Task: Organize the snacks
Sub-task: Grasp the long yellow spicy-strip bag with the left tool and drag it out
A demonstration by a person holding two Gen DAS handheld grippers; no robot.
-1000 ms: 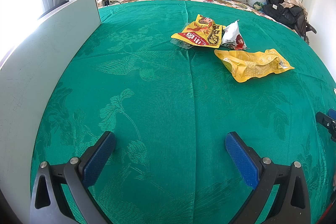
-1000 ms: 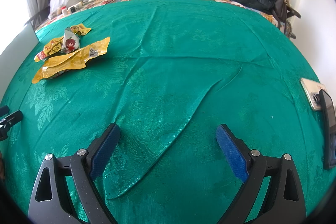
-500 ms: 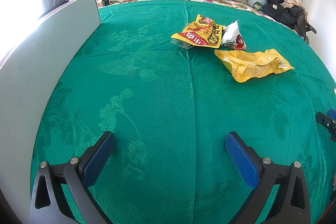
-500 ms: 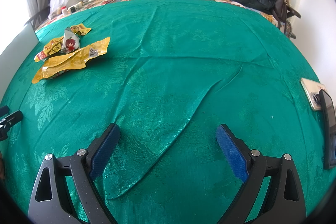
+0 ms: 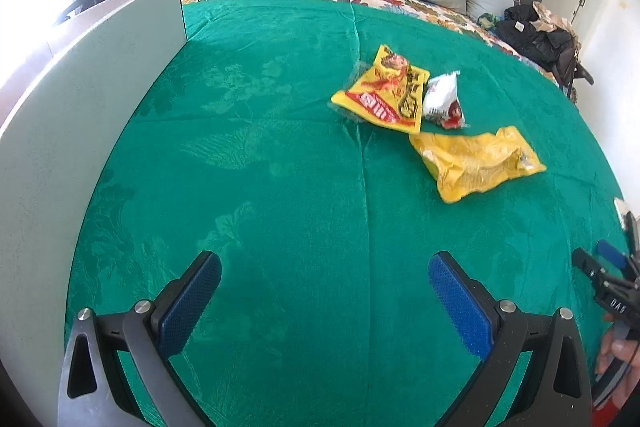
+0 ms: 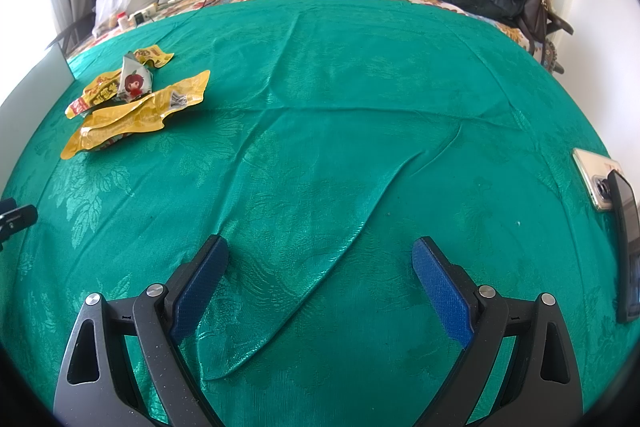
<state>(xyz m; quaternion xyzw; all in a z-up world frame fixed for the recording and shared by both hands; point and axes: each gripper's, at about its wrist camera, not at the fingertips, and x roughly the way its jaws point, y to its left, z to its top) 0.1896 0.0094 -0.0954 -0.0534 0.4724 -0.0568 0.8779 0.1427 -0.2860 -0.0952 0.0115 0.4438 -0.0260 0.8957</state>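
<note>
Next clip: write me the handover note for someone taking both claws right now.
Left claw: open, empty, low over the green cover.
Right claw: open, empty, over a fold in the cover.
Snacks: three packets lie clustered mid-bed, ahead and right of the left claw: red-yellow bag, small white pack against its right edge, plain yellow bag nearest.
A white board stands along the left side; two phones lie at the right edge.
Done: nothing sorted yet.
Left: pick up and arrange all three; the yellow bag looks the easiest start.
</note>
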